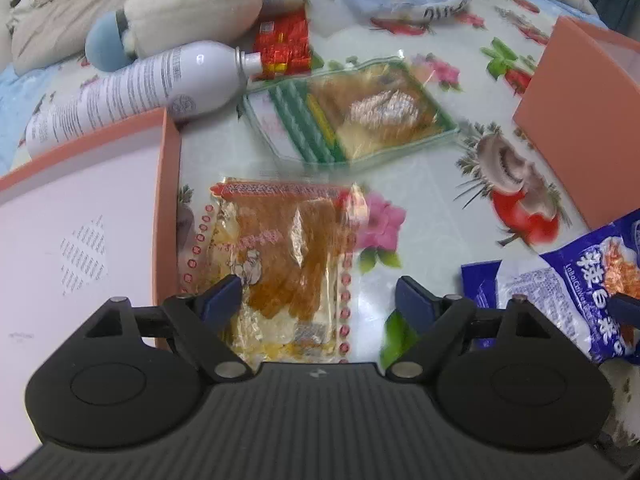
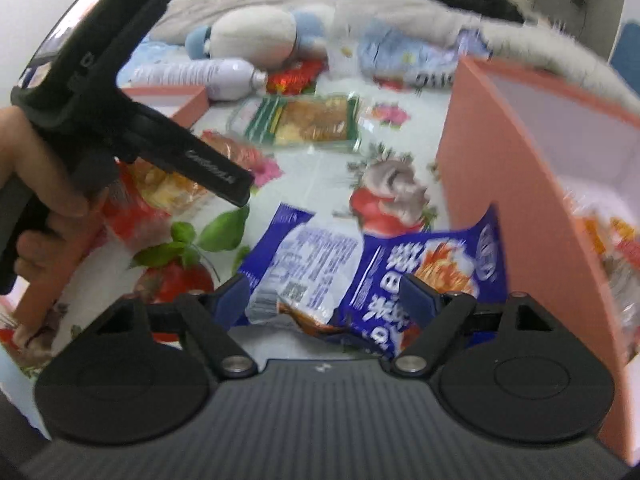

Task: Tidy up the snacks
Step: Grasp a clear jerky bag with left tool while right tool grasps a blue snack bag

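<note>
left wrist view: floral tablecloth point(image 1: 440, 208), 2 salmon boxes, left box point(image 1: 80, 220) and right box point(image 1: 576, 120). orange snack packet point(image 1: 280, 264) lies flat just beside left box, left gripper point(image 1: 318, 296) jaws wide, nothing gripped. blue snack bag point(image 2: 360, 272) lies under right gripper point(image 2: 324, 300), also spread, bag between jaws. straddle each pack's middle before closing.

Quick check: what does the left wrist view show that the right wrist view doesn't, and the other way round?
Only the left wrist view: the left claw, open over the orange snack packet, and the white inside of the left pink box.

Only the right wrist view: the person's hand holding the left claw, the right claw open over the blue snack bag, and packets inside the right pink box.

Both: blue bag, green tray packet, white bottle, floral tablecloth.
</note>
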Motion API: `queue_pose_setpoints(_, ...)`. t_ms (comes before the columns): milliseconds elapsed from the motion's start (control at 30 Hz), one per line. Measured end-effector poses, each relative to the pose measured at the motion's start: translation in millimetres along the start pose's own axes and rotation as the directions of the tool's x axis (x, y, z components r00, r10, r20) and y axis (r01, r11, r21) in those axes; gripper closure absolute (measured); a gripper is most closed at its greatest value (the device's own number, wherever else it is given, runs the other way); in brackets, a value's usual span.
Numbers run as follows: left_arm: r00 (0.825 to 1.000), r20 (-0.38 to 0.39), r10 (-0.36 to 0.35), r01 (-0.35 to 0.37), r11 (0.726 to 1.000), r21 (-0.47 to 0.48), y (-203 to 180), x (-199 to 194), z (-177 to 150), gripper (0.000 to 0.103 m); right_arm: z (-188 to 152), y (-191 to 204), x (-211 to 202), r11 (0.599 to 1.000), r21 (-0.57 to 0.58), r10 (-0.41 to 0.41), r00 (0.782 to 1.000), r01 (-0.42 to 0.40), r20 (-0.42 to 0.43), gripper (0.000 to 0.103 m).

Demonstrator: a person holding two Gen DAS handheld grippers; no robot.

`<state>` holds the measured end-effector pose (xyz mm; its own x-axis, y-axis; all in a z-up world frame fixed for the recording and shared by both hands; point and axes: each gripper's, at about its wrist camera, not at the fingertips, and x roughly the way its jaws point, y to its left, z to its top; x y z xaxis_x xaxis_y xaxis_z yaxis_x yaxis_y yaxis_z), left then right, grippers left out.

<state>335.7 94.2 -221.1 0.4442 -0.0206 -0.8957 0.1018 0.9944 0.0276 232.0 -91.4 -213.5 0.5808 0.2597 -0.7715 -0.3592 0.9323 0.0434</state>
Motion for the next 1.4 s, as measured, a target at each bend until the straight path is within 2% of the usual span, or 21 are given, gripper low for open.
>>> queue_pose_setpoints(167,1.0,-0.002,-0.005,0.005,1.0,0.0,0.8,1.2,-1.2,0.019,-2.6,-3.1,6.6,0.999,-0.005,0.032,0.999,-0.032,0.002,0.018)
queue_pose_setpoints(267,1.0,0.008,-0.009,0.01,1.0,-0.01,1.4,-0.7,-0.9,0.033,-2.5,-5.8,9.4,0.998,0.004,0.056,0.998,-0.056,-0.011,0.018)
queue_pose_setpoints(333,1.0,0.007,-0.011,0.011,1.0,-0.007,0.7,-1.6,-1.0,0.036,-2.1,-8.5,10.1,0.997,0.012,0.074,0.997,-0.074,-0.014,0.02)
queue_pose_setpoints(400,1.0,0.004,-0.014,0.014,1.0,0.005,-0.8,-3.0,-1.4,0.041,-2.7,-8.5,9.2,0.997,0.003,0.083,0.997,-0.083,-0.008,0.029)
queue_pose_setpoints(467,1.0,0.002,-0.018,0.018,1.0,-0.003,-1.5,-4.9,-2.3,0.052,-2.6,-7.5,8.5,0.995,-0.014,0.094,0.996,-0.094,-0.008,0.034)
queue_pose_setpoints(567,1.0,0.005,-0.016,0.016,1.0,-0.003,-4.2,-8.1,-5.5,0.061,-2.2,-5.8,4.3,0.993,-0.023,0.112,0.994,-0.112,-0.002,0.045)
queue_pose_setpoints(633,1.0,0.005,-0.023,0.023,1.0,-0.01,-5.5,-11.0,-8.3,0.076,-1.9,-3.0,-1.0,0.992,-0.038,0.122,0.993,-0.121,0.007,0.061)
queue_pose_setpoints(667,0.999,0.005,-0.04,0.04,0.999,-0.014,-6.7,-12.7,-9.3,0.093,-2.0,-0.5,-4.7,0.991,-0.039,0.129,0.992,-0.128,0.009,0.072)
queue_pose_setpoints(700,0.999,-0.002,-0.049,0.049,0.999,-0.013,-9.9,-14.8,-10.4,0.097,-2.2,2.1,-7.4,0.991,-0.045,0.125,0.992,-0.125,0.005,0.074)
queue_pose_setpoints(800,0.999,-0.012,-0.05,0.05,0.999,0.006,-21.1,-22.1,-16.2,0.1,-6.3,6.3,-12.9,0.99,-0.057,0.128,0.992,-0.127,0.005,0.078)
queue_pose_setpoints(867,0.998,-0.013,-0.054,0.054,0.999,-0.007,-25.2,-27.5,-21.8,0.101,-8.3,5.2,-18.2,0.991,-0.037,0.131,0.991,-0.13,0.008,0.085)
queue_pose_setpoints(1000,0.997,0.004,-0.077,0.077,0.996,-0.055,-27.2,-44.1,-35.5,0.103,-16.9,0.2,-34.2,0.988,0.006,0.151,0.988,-0.152,0.016,0.089)
queue_pose_setpoints(1400,0.994,0.06,-0.089,0.096,0.987,-0.131,-44.5,-106.9,-102.8,0.103,-62.6,-0.8,-92.5,0.985,0.038,0.168,0.985,-0.17,0.051,0.089)
